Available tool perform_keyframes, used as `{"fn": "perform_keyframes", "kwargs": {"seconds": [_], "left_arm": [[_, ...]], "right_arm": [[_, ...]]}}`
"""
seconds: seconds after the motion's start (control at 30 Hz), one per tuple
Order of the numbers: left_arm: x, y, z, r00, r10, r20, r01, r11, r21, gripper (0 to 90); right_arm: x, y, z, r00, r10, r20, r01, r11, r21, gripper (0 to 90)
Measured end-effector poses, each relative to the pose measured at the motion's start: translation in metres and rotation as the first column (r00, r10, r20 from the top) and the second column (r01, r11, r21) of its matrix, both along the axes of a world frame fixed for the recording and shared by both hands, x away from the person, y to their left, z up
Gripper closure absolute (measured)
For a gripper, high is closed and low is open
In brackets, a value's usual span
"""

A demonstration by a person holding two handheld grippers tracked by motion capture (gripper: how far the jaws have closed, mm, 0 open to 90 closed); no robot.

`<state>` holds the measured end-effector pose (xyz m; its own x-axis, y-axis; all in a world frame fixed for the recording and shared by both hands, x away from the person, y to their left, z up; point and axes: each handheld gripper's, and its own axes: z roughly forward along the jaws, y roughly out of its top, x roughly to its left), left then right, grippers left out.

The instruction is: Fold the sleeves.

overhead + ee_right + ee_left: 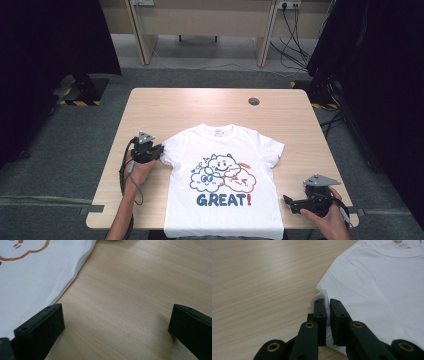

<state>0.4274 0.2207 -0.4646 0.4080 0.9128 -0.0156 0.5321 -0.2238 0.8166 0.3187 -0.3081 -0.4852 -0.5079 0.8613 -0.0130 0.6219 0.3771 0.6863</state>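
High view: left hand-held gripper (159,150) clamped on the T-shirt (225,210) sleeve hem, right hand-held gripper (289,202) wide open beside the T-shirt's lower edge, shirt flat on bench (200,107), folding barely started.

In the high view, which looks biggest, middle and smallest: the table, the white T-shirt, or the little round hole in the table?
1. The table looks biggest.
2. The white T-shirt comes next; it covers the middle of the table, and its bottom edge runs past the table's near edge.
3. The round hole looks smallest, though it lies farthest from the camera.
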Motion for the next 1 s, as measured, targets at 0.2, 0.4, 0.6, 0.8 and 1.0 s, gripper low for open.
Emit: {"fn": "perform_keyframes", "kwargs": {"seconds": [0.2, 0.4, 0.6, 0.8, 1.0], "left_arm": [[-0.007, -0.014, 0.019, 0.9971, -0.063, 0.043, 0.065, 0.9974, -0.032, 85.6], [-0.013, -0.038, 0.037, 0.9856, -0.147, 0.084, 0.151, 0.987, -0.054, 85.2], [-0.014, -0.062, 0.044, 0.9669, -0.242, 0.081, 0.249, 0.9638, -0.096, 80.8], [-0.017, -0.065, 0.043, 0.9682, -0.24, 0.069, 0.249, 0.9542, -0.166, 45.9], [-0.017, -0.057, 0.032, 0.9761, -0.216, 0.02, 0.217, 0.9672, -0.131, 33.7]], "right_arm": [[0.0, 0.0, 0.0, 1.0, -0.001, -0.001, 0.001, 1.0, 0.001, 0.7], [0.0, 0.0, 0.0, 1.0, -0.001, -0.001, 0.001, 1.0, 0.001, 0.7], [0.0, 0.0, 0.0, 1.0, 0.0, 0.003, 0.0, 1.0, 0.002, 0.7], [0.0, 0.0, 0.0, 1.0, 0.0, 0.003, 0.0, 1.0, 0.002, 0.7], [0.0, 0.001, 0.0, 1.0, -0.001, 0.002, 0.001, 1.0, 0.001, 0.7]]}}
